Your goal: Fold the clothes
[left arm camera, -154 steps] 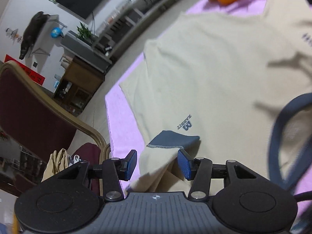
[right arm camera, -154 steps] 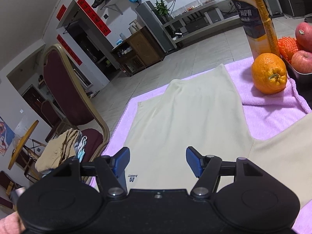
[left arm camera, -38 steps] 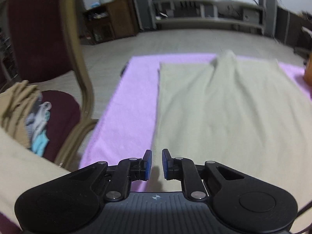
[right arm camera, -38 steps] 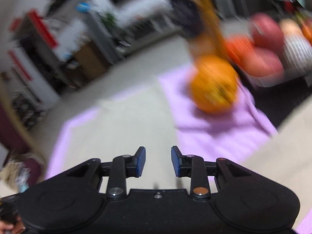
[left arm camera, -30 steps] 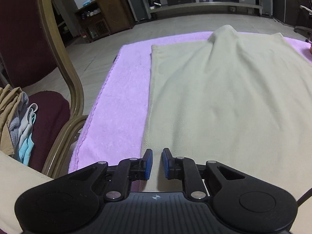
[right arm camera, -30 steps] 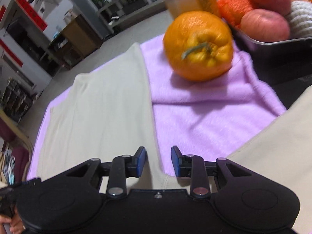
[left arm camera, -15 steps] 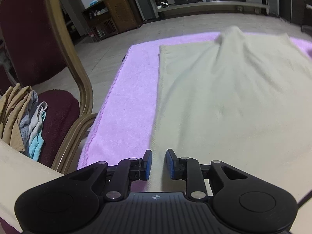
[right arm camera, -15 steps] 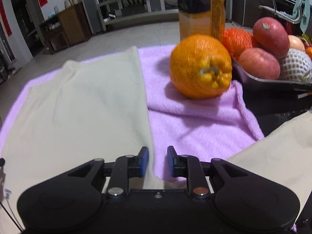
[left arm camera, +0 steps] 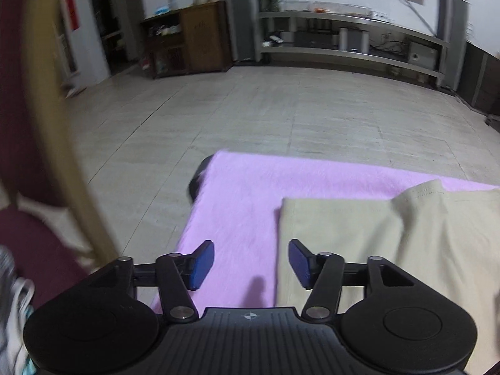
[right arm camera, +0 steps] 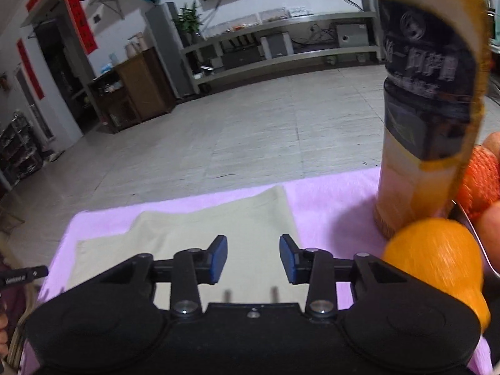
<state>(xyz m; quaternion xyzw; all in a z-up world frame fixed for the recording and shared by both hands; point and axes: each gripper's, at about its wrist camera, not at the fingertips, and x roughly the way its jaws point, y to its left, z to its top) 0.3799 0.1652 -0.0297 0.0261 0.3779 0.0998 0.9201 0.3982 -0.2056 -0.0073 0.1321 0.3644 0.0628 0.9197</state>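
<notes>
A beige garment (left arm camera: 390,234) lies flat on a pink towel (left arm camera: 243,193) that covers the table. In the left wrist view my left gripper (left arm camera: 251,264) is open over the garment's far left corner, with its left finger above the towel and its right finger above the cloth edge. Nothing is between its blue pads. In the right wrist view the same beige garment (right arm camera: 218,225) spreads ahead on the pink towel (right arm camera: 328,200). My right gripper (right arm camera: 253,259) is open and empty above the garment's far right part.
A tall yellow bottle (right arm camera: 428,109) stands at the right, with an orange (right arm camera: 437,256) in front of it and a metal tray of fruit (right arm camera: 481,181) beside it. A maroon chair with a gold frame (left arm camera: 50,143) stands at the left. Tiled floor lies beyond the table's far edge.
Both grippers were nearly shut half a second ago and have opened. Both have moved forward to the garment's far end, near the table's far edge.
</notes>
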